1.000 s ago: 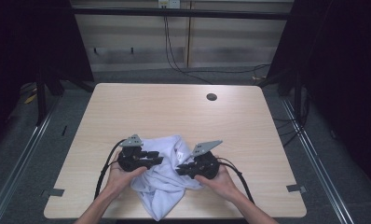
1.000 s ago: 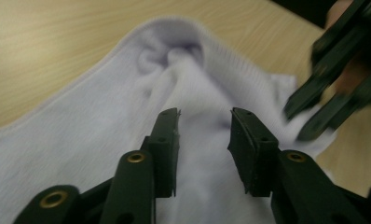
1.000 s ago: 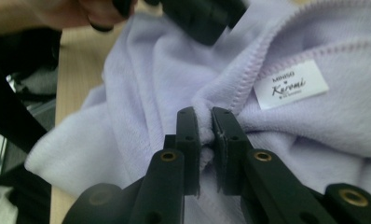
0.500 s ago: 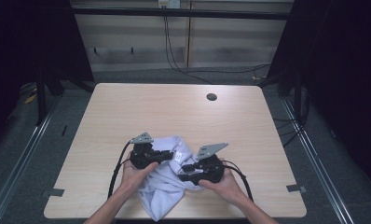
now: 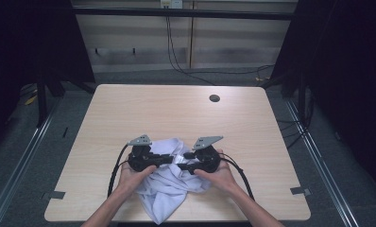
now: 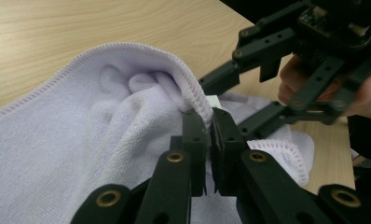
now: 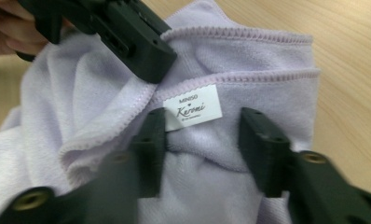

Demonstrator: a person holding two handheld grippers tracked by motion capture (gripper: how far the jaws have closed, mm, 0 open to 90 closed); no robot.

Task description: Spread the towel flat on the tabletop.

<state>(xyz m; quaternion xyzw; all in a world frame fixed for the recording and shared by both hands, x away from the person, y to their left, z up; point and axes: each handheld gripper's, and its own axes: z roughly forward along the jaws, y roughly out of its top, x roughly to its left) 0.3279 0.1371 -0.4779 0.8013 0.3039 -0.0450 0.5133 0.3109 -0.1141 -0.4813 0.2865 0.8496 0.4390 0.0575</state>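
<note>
A pale lilac towel (image 5: 167, 187) lies crumpled at the table's front edge, between the person's two hands. My left gripper (image 6: 210, 126) is shut on the towel's (image 6: 81, 140) stitched hem, its jaws having just been closing on it. Opposite it, my right gripper (image 7: 202, 126) is open and its jaws have just been opening. The towel's (image 7: 249, 56) white label (image 7: 192, 111) lies between its fingers, which do not press on the cloth. In the high view the left gripper (image 5: 174, 160) and right gripper (image 5: 182, 164) meet tip to tip over the towel's middle.
The light wooden table (image 5: 176, 113) has a round cable hole (image 5: 214, 98) near its far edge. Grey tape marks sit by the front corners (image 5: 299, 191). Dark frame posts and a grey floor surround the table.
Both hands have shifted slightly over the towel. The grippers stay facing each other at the towel's middle, and the cloth is bunched a little more between them.
</note>
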